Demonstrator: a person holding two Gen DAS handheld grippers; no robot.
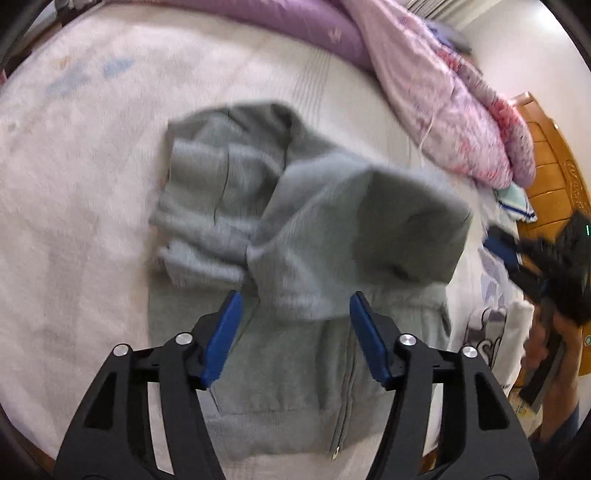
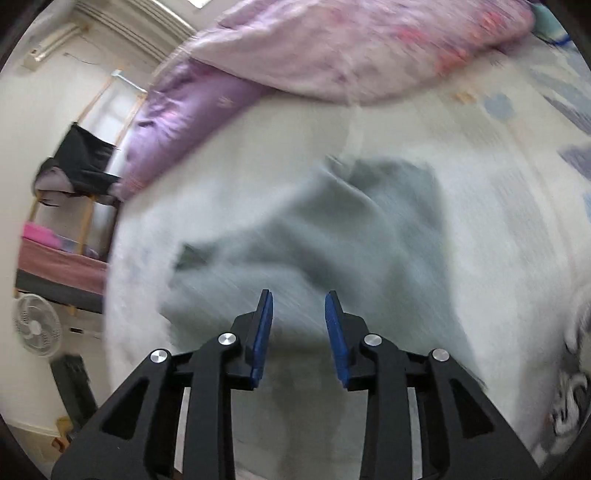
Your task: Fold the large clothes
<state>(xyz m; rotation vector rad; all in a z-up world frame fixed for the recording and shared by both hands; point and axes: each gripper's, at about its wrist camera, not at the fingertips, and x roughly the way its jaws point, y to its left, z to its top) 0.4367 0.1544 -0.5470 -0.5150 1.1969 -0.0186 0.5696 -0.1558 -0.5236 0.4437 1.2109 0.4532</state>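
Note:
A grey zip-up hoodie (image 1: pixel 295 229) lies partly folded on the white bed sheet (image 1: pixel 81 192). Its upper part and sleeves are bunched over the body, and the zipper and hem show at the near edge. My left gripper (image 1: pixel 295 306) is open and empty just above the hoodie's lower half. In the right wrist view the hoodie (image 2: pixel 332 236) is blurred by motion. My right gripper (image 2: pixel 298 306) is open and empty above it. The other gripper (image 1: pixel 546 258) shows as a dark blur at the right edge of the left wrist view.
A purple quilt (image 1: pixel 314 29) and a pink floral quilt (image 1: pixel 454 110) lie piled along the bed's far side. A wooden headboard (image 1: pixel 550 155) stands at right with other clothes (image 1: pixel 495 332) near it. A fan (image 2: pixel 35 325) and a rack (image 2: pixel 81 166) stand beyond the bed.

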